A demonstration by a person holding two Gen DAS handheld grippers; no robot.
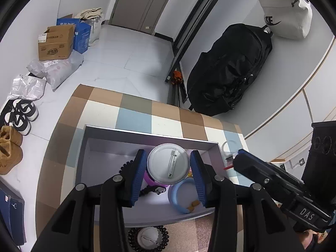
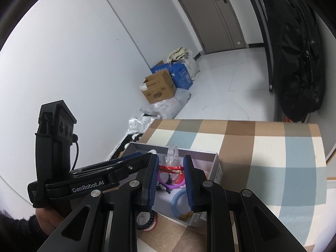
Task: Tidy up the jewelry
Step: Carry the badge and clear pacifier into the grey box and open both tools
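My left gripper (image 1: 168,166) is shut on a round silver pin badge (image 1: 168,163), back side up, held above an open grey box (image 1: 147,133) on the checked tablecloth. In the box lie a blue bangle (image 1: 178,197), a purple bangle (image 1: 150,179) and a dark beaded piece (image 1: 147,190). My right gripper (image 2: 170,169) is shut on a red and clear plastic bangle (image 2: 171,169), held over the same box (image 2: 216,168). A black bead bracelet around a second badge (image 1: 148,239) lies in front of the box.
The table with the checked cloth (image 2: 262,151) extends right of the box. A clear ring (image 1: 229,147) lies beside the box's right wall. On the floor are cardboard boxes (image 1: 56,42), plastic bags and shoes (image 1: 19,115). A black backpack (image 1: 229,67) leans against the wall.
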